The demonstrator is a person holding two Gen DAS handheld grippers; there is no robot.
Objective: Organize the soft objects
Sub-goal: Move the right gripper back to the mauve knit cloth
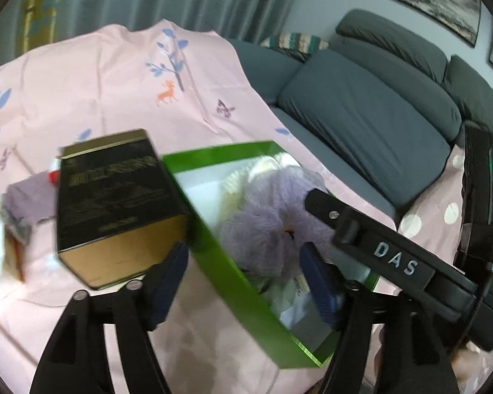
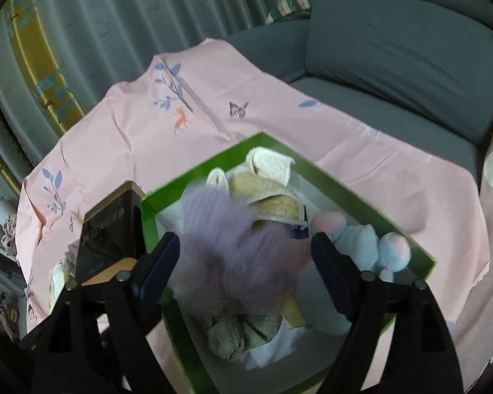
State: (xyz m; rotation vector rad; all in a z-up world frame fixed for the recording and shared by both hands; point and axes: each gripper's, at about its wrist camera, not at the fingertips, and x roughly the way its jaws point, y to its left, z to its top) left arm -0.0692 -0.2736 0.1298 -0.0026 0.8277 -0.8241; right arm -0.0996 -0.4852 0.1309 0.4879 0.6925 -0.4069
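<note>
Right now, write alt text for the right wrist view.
The right gripper hangs open over a green box, its fingers either side of a fluffy purple toy but not pressing it. Tan, blue and grey soft toys share the box, which sits on a pink cloth beside a black box.

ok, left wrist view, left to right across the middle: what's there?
Folded purple cloth → black and gold box → green box with the purple plush inside → right gripper → grey sofa beyond.
</note>
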